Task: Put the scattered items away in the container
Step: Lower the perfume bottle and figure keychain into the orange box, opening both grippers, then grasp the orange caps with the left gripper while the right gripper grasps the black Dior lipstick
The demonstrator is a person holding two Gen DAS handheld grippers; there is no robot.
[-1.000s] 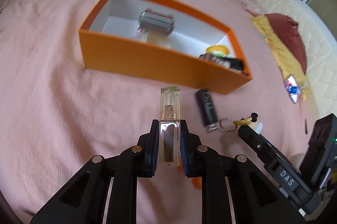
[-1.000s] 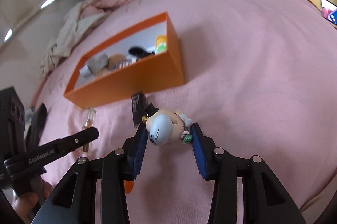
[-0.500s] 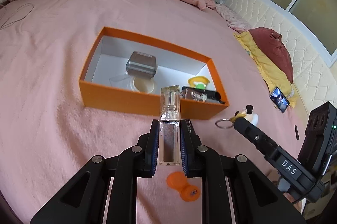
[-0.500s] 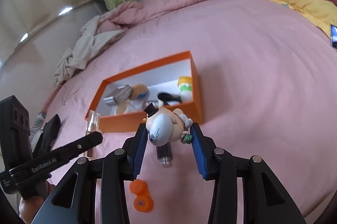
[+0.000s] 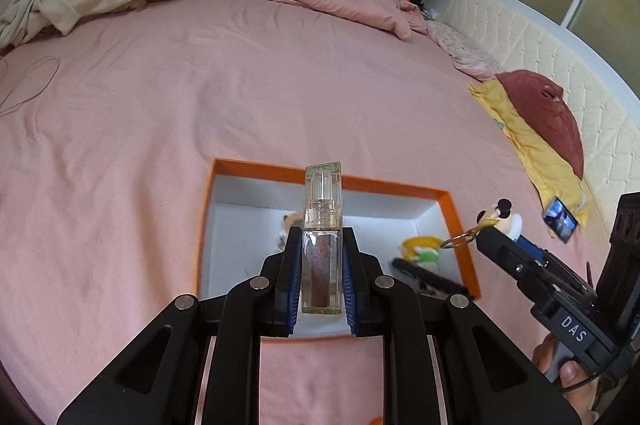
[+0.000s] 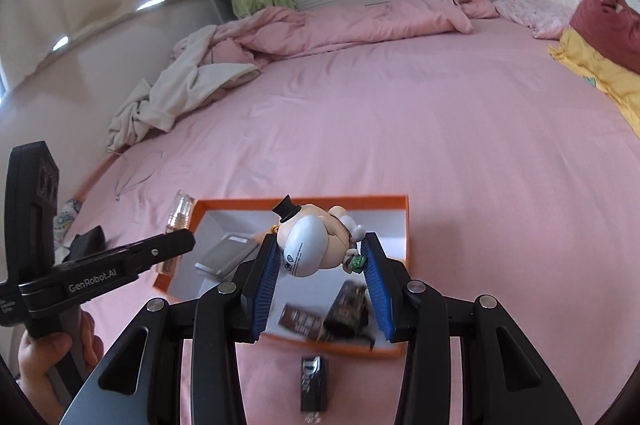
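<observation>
While both loads hang above it, orange box (image 5: 450,209) sits open-topped on pink bed (image 5: 200,97) to receive them; right gripper (image 6: 320,289) clamps toy figurine (image 6: 316,245) over box; left gripper (image 5: 322,285) pinches glass bottle (image 5: 322,225) upright, likewise poised for drop; black case (image 6: 314,383) lies outside, just beside near wall.

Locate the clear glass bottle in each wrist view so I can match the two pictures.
Left wrist view: the glass bottle stands at centre, clamped in the left gripper above the orange box.
Right wrist view: the same bottle shows at far left, beyond the left gripper's finger, just outside the box's left corner.
Shared landmark: the orange box on the pink bed.
</observation>
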